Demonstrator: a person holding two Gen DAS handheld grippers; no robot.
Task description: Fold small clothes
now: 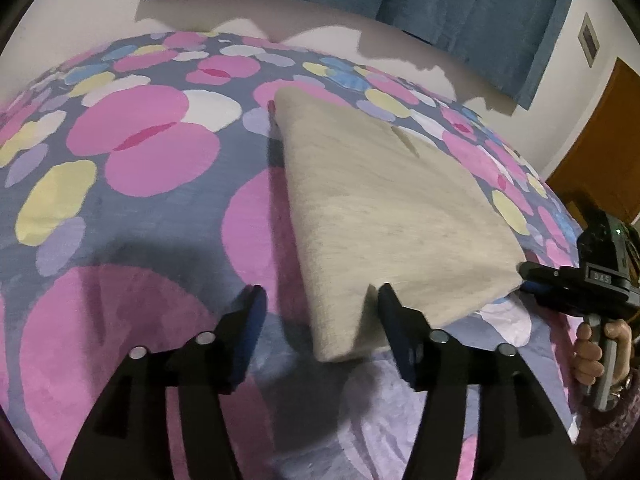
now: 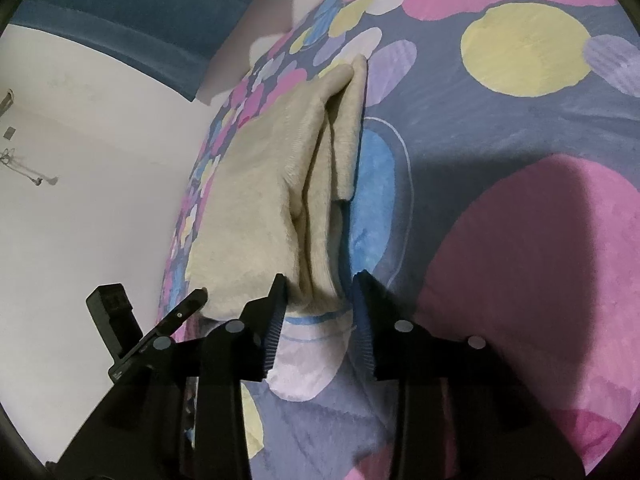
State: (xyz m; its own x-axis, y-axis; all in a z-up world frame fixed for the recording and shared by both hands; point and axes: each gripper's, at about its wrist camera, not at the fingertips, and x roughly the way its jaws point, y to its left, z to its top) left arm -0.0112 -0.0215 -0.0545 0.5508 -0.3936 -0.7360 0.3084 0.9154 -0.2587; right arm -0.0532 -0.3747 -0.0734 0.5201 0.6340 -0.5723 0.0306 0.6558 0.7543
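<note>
The beige garment (image 1: 384, 208) lies on the bed's flower-patterned cover (image 1: 152, 148) already doubled over into a flat, roughly rectangular packet, its layered edges stacked one on another in the right wrist view. Judging by that shape, most of the folding seems done. What is left is probably a last tidy-up, or one more fold if a smaller packet is wanted. No other clothes are in view, so whether more items wait cannot be told.

In the left wrist view, the left gripper (image 1: 320, 304) has its fingers spread. The garment's near corner hangs down between them, closer to the finger at 3 o'clock, and the pads do not appear to press on it. The rest of the cloth stretches away toward 12 and 1 o'clock. The right gripper (image 1: 560, 280) shows at 3 o'clock in that view, at the garment's other near corner, with a hand (image 1: 596, 352) on its handle.

In the right wrist view, the right gripper (image 2: 320, 292) also has its fingers parted. The folded edge of the garment (image 2: 280, 184) sits in the gap and runs off toward 12 o'clock. It lies close to the finger at 9 o'clock, but no pinch shows.
</note>
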